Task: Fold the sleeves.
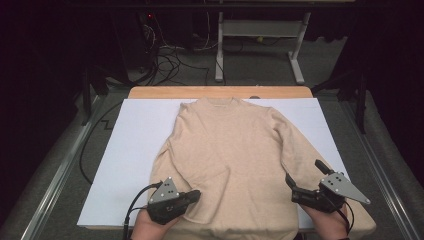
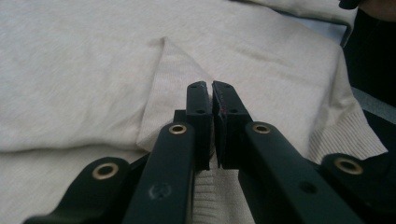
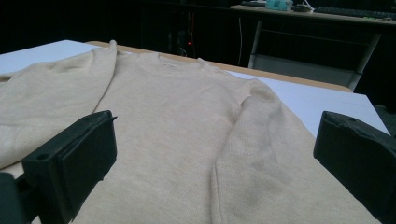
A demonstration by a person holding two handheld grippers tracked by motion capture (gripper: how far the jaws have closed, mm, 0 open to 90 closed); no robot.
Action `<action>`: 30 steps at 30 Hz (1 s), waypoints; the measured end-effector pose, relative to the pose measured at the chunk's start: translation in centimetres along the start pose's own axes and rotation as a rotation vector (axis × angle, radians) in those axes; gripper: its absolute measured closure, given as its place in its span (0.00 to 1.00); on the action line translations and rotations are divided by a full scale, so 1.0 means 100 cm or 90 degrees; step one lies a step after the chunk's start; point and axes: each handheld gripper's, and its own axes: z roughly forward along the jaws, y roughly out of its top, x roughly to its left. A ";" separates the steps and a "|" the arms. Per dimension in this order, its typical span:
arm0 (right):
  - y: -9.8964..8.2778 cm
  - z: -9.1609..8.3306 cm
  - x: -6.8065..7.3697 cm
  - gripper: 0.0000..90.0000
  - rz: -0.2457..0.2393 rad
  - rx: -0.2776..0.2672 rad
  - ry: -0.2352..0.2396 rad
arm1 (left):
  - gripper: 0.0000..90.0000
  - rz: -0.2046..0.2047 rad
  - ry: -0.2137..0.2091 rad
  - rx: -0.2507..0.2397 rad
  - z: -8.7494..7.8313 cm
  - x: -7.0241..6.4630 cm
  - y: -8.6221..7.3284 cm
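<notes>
Your beige sweater (image 1: 230, 165) lies flat, face up, on the white-covered table (image 1: 125, 155). Your left hand-held gripper (image 1: 192, 196) is clenched on the left sleeve's fabric (image 2: 177, 74); draw it inward smoothly. Your right hand-held gripper (image 1: 305, 177), jaws released, hovers by the right sleeve (image 3: 261, 154).

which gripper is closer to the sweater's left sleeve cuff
Left. The left gripper is shut on the sweater fabric at that cuff. The right gripper hangs open over the opposite sleeve, across the body.
</notes>
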 end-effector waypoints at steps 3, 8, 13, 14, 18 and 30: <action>0.000 0.000 0.000 0.00 0.001 -0.001 0.000 | 0.94 0.006 -0.008 -0.001 0.005 -0.003 0.004; 0.000 -0.001 -0.001 0.00 0.001 -0.002 0.000 | 0.94 0.013 -0.018 -0.009 0.012 -0.008 0.011; 0.000 -0.001 -0.001 0.00 0.001 -0.001 0.000 | 0.94 0.018 -0.030 -0.015 0.018 -0.012 0.017; 0.000 -0.001 -0.001 0.00 0.001 -0.001 0.000 | 0.94 0.021 -0.032 -0.015 0.019 -0.013 0.018; 0.000 0.000 0.000 0.00 0.001 -0.001 0.002 | 0.94 0.027 -0.044 -0.017 0.026 -0.018 0.023; 0.000 -0.001 -0.002 0.00 0.002 -0.002 0.001 | 0.94 0.062 -0.085 -0.012 0.048 -0.038 0.036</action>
